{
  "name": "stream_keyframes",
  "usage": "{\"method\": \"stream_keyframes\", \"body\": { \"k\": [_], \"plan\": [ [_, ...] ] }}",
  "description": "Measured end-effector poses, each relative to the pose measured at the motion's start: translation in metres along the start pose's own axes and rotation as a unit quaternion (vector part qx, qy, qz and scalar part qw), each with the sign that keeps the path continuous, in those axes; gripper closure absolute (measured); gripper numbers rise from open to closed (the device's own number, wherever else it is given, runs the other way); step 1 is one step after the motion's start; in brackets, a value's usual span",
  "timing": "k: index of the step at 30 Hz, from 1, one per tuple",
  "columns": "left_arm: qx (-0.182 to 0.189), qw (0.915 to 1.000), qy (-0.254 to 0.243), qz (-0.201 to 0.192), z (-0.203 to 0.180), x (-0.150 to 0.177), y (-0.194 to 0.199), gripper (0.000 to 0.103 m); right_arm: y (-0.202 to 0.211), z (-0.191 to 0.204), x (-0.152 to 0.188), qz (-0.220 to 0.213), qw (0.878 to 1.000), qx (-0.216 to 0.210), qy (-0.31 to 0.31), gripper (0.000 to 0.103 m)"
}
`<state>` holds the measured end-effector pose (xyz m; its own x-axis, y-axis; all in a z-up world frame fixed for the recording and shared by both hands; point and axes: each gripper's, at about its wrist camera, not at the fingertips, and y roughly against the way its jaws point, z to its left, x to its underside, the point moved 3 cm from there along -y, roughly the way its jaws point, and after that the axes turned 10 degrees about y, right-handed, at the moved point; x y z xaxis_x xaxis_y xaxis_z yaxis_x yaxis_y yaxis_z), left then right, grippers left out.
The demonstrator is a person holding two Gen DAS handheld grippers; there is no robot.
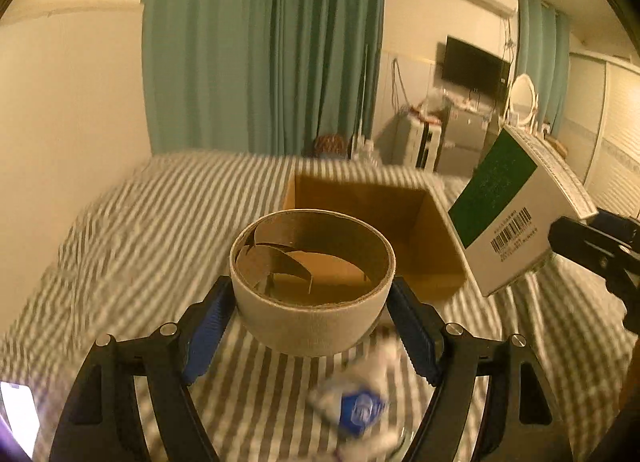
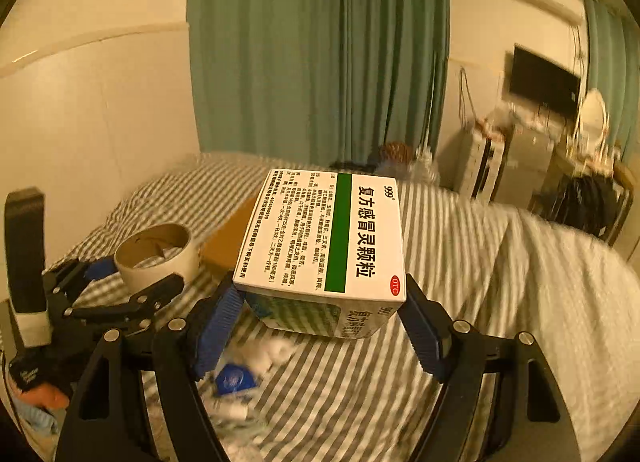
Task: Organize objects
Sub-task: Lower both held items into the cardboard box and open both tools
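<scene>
At frame centre the left gripper (image 1: 312, 322) clamps a tape roll (image 1: 312, 282) before the carton (image 1: 420, 213), while the right gripper (image 2: 320, 318) grips a medicine box (image 2: 324, 238) mid-frame above the striped bed (image 2: 460, 262).

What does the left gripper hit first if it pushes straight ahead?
Likely the open brown cardboard box on the striped bed: it lies just beyond the white tape-roll ring held by the left gripper. Depth is unclear.
</scene>
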<state>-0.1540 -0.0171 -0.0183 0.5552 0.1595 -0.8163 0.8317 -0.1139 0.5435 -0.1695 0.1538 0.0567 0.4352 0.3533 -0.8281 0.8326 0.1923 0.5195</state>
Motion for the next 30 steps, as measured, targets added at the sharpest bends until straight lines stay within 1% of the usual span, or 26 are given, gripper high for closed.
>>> {"method": "stream_keyframes", "body": {
  "k": [3, 5, 7, 10, 14, 17, 19, 22, 26, 27, 29, 30],
  "plan": [
    [0.012, 0.9997, -0.006, -0.022, -0.013, -0.03, -0.006, 0.024, -0.004, -0.007, -0.035, -0.019, 1.0, 0.006, 0.015, 0.027],
    [0.016, 0.9994, -0.008, -0.03, -0.019, -0.048, -0.017, 0.024, -0.011, -0.011, -0.051, -0.027, 0.999, 0.007, 0.016, 0.027],
    [0.02, 0.9994, -0.008, -0.027, -0.023, -0.062, -0.035, 0.024, -0.025, -0.017, -0.065, -0.032, 0.999, 0.007, 0.013, 0.027],
    [0.018, 0.9997, 0.011, -0.013, -0.018, -0.077, -0.068, 0.024, -0.052, -0.03, -0.073, -0.028, 1.0, 0.002, -0.008, 0.027],
    [0.022, 0.9996, 0.011, 0.012, -0.016, -0.072, -0.113, 0.024, -0.098, -0.037, -0.065, 0.003, 1.0, -0.014, -0.027, 0.027],
    [0.021, 0.9993, 0.006, 0.03, -0.012, -0.056, -0.14, 0.024, -0.134, -0.036, -0.052, 0.032, 0.999, -0.026, -0.035, 0.027],
    [0.019, 0.999, -0.001, 0.042, -0.011, -0.045, -0.154, 0.024, -0.148, -0.037, -0.046, 0.044, 0.998, -0.031, -0.037, 0.027],
    [0.019, 0.9985, -0.019, 0.048, -0.015, -0.035, -0.165, 0.024, -0.16, -0.031, -0.04, 0.055, 0.997, -0.037, -0.04, 0.026],
    [0.027, 0.9979, -0.028, 0.053, -0.018, -0.034, -0.17, 0.022, -0.166, -0.028, -0.036, 0.055, 0.996, -0.046, -0.044, 0.025],
    [0.026, 0.998, -0.025, 0.052, -0.017, -0.035, -0.169, 0.021, -0.164, -0.026, -0.036, 0.053, 0.996, -0.047, -0.046, 0.024],
    [0.016, 0.9987, -0.02, 0.044, -0.011, -0.032, -0.166, 0.012, -0.158, -0.023, -0.036, 0.048, 0.997, -0.047, -0.047, 0.01],
    [0.01, 0.9989, -0.018, 0.042, -0.01, -0.032, -0.164, 0.0, -0.153, -0.025, -0.037, 0.042, 0.997, -0.041, -0.049, 0.009]
  ]
}}
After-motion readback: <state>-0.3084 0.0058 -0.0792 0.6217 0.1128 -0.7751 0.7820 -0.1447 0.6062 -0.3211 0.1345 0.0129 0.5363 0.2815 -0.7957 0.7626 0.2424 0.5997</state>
